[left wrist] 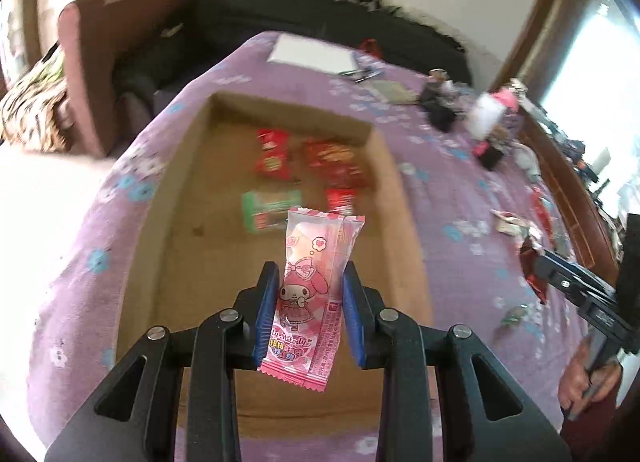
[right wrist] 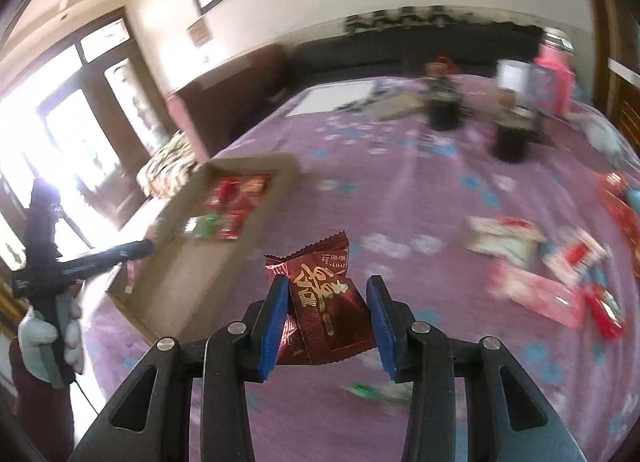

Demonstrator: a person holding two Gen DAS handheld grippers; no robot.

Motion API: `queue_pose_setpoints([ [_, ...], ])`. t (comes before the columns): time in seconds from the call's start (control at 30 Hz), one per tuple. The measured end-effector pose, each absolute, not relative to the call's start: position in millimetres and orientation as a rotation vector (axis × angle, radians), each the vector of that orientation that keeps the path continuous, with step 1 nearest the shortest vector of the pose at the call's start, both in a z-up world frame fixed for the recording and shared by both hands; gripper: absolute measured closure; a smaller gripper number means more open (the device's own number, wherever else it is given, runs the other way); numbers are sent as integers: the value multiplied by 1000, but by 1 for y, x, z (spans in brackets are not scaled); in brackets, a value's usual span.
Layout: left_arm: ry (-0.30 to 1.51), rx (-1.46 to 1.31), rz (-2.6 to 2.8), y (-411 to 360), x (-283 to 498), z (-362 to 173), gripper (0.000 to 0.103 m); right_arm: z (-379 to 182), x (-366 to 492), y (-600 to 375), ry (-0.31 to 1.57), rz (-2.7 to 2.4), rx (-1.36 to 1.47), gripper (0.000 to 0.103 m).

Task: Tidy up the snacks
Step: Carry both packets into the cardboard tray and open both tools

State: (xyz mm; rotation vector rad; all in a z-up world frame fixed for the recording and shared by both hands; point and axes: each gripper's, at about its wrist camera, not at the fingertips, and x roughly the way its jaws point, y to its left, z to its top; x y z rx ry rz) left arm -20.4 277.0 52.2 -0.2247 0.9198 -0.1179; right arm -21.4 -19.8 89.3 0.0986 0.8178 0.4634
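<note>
Left gripper (left wrist: 310,312) is clamped on a pink My Melody candy packet (left wrist: 314,294): both blue pads press its sides and the packet stands upright between them, top end sticking out past the fingertips. It hangs over the near half of the cardboard box (left wrist: 184,198). Inside the box, toward the far end: 2 red packets (left wrist: 272,154) stacked on the left, a red-orange packet (left wrist: 332,154) on the right, a smaller red one (left wrist: 340,198) below it, and a green packet (left wrist: 270,210) just beyond the pink packet's top.

Right gripper (right wrist: 328,322) holds a dark red foil packet with gold lettering (right wrist: 324,314), pinched between its pads, above the purple floral bedspread (right wrist: 400,190) and to the right of the box (right wrist: 256,222). More snacks lie loose on the spread at right: a white-and-red packet (right wrist: 504,238), a pink packet (right wrist: 536,294), red ones (right wrist: 604,310) near the edge. Far end of the spread holds 2 dark containers (right wrist: 444,110), blurred.
</note>
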Motion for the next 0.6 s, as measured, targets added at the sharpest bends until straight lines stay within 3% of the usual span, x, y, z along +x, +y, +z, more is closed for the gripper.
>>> queue_pose_setpoints([
  [0.27, 1019, -258, -17, 307, 11, 29, 75, 88, -7, 89, 857, 578, -17, 63],
  [0.6, 1052, -292, 20, 322, 30, 17, 74, 48, 17, 175, 962, 585, -144, 63],
])
